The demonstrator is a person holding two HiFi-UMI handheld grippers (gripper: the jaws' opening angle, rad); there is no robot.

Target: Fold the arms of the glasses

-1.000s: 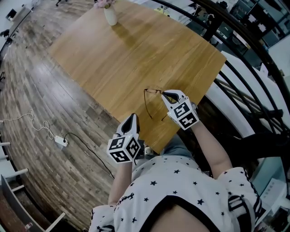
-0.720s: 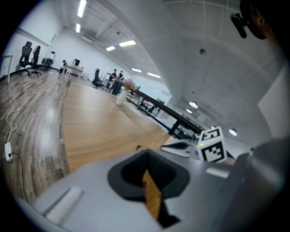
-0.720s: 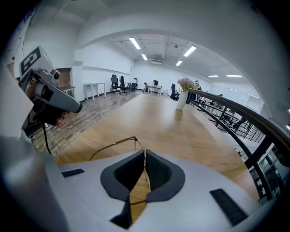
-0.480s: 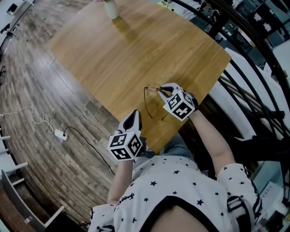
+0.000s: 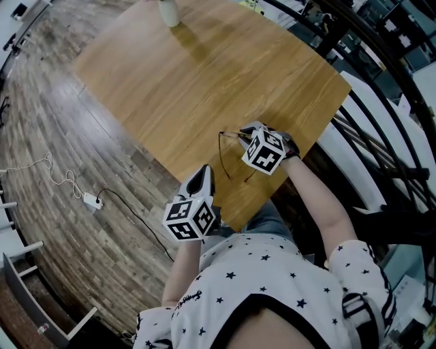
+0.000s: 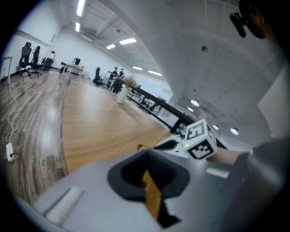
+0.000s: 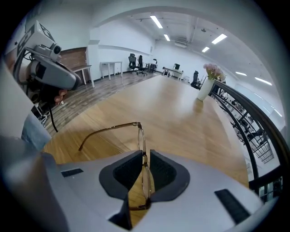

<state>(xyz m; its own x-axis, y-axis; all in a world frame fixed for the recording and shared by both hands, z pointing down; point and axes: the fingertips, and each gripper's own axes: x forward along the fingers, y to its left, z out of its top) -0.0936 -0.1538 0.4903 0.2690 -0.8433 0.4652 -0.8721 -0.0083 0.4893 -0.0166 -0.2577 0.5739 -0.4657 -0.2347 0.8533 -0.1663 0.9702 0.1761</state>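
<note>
Right tongs [image 7: 144,158]: by worktop [image 5: 204,82] near edge, bare wood beyond; pinched narrow on glasses [image 7: 141,136] front. Left tongs [image 6: 146,156]: closed, empty, at same edge.

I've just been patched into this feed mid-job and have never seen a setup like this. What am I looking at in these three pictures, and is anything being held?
There is no robot arm here: a person holds a two-jaw gripper in each hand. The head view looks down from a camera on their head. The other two cameras ride on the grippers and look along the jaws. On the wooden table lie glasses with their arms unfolded, and a vase stands at the far end. The left gripper is shut and empty, by the table's near edge. The right gripper has the glasses' front between its jaws, close on both sides. I cannot tell whether they pinch it.
</note>
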